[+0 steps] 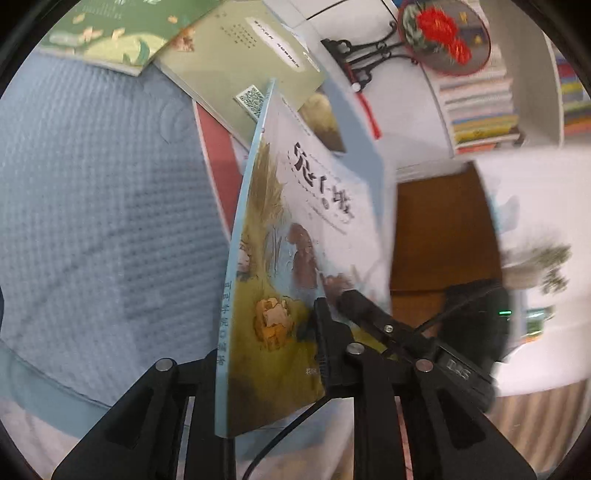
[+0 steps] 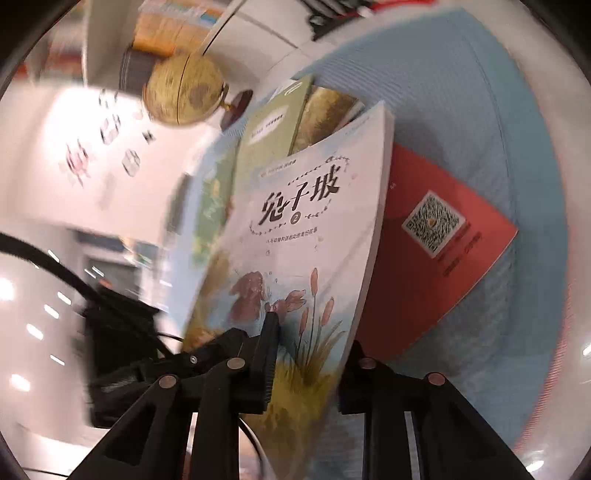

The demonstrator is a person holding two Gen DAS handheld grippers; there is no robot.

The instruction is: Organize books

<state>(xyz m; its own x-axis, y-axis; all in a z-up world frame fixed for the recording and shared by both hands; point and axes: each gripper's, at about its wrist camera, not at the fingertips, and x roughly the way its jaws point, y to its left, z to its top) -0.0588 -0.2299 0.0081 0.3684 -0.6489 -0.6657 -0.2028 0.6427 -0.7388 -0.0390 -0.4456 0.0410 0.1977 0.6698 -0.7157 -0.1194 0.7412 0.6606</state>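
A white picture book (image 1: 314, 206) with brown rabbits and reeds on its cover stands on edge, lifted above a blue mat (image 1: 92, 184). My left gripper (image 1: 269, 332) is shut on its lower part near the pale blue spine. One finger (image 1: 364, 306) of the right gripper presses on the cover from the other side. In the right wrist view the same book (image 2: 306, 229) sits between the pads of my right gripper (image 2: 312, 332), which is shut on its bottom edge. A red book (image 2: 436, 240) lies flat on the mat (image 2: 461, 92) behind it.
Olive and green books (image 1: 240, 62) lie overlapped at the mat's far side. A round embroidered ornament (image 1: 443, 33) on a black stand and a white shelf of books (image 1: 480, 107) stand beyond. A globe (image 2: 184, 92) sits near the shelf. Wooden floor (image 1: 443, 229) shows to the right.
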